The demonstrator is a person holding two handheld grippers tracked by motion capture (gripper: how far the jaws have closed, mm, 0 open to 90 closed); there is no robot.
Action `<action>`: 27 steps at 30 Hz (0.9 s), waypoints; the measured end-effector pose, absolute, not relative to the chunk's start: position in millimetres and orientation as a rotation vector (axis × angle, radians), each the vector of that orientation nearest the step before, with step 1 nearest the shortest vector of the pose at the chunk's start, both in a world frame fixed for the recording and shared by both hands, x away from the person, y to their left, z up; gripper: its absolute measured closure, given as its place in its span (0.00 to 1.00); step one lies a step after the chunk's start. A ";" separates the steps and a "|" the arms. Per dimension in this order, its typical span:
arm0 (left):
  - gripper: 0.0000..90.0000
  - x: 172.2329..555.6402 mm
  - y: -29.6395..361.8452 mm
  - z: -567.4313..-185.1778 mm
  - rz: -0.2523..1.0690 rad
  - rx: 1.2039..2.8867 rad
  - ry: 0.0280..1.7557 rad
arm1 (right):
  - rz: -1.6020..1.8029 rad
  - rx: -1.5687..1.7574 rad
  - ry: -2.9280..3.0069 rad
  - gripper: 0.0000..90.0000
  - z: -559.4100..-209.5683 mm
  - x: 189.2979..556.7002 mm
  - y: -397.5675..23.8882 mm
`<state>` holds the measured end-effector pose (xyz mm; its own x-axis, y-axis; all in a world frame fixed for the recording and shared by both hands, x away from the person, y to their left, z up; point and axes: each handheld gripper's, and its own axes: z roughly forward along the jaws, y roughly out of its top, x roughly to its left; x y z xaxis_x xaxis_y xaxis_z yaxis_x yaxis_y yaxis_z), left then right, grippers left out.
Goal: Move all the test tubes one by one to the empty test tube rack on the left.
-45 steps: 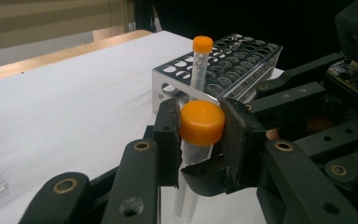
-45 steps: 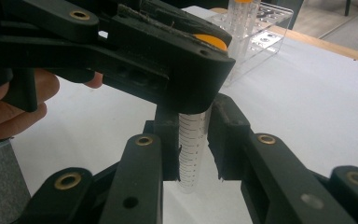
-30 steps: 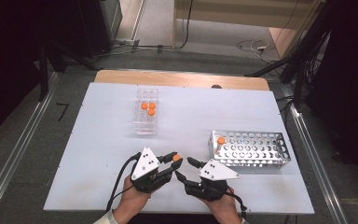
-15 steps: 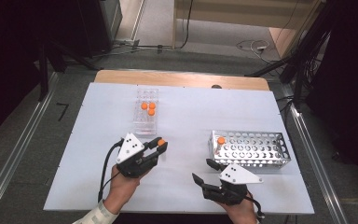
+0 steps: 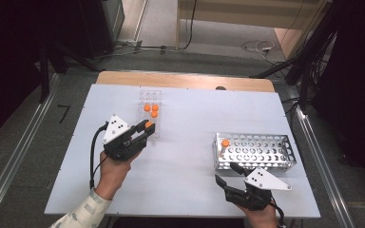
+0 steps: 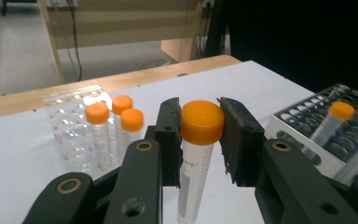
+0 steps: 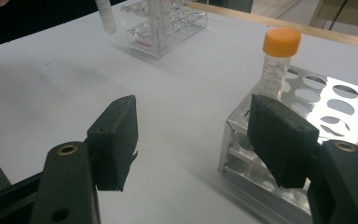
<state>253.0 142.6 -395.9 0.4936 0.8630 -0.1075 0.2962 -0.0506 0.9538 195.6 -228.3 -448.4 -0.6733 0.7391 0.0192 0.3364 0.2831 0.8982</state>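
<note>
The white table [image 5: 180,180] carries a perforated metal rack [image 5: 266,152] holding one orange-capped tube [image 5: 225,144], and a clear plastic rack [image 5: 149,102] with three. Beside the clear rack, the left gripper [image 6: 200,128] pinches an orange-capped clear plastic tube [image 6: 198,140] upright. The right gripper [image 7: 191,140] stands spread, nothing between its jaws, near the metal rack.

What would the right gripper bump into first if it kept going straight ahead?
Probably the metal tube rack: the open right gripper points along bare table toward the rack's near corner, with its orange-capped tube just beyond. Depth is hard to judge.
</note>
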 end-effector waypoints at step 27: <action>0.78 280.0 149.4 -382.5 0.700 1.585 1.077 | 1.360 0.977 2.141 0.36 -448.3 196.8 -231.7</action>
<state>280.0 149.4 -382.5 0.4242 0.9017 -0.0839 0.2903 -0.0477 0.9558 196.8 -231.7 -448.3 -0.6647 0.7469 0.0203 0.3358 0.2743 0.9011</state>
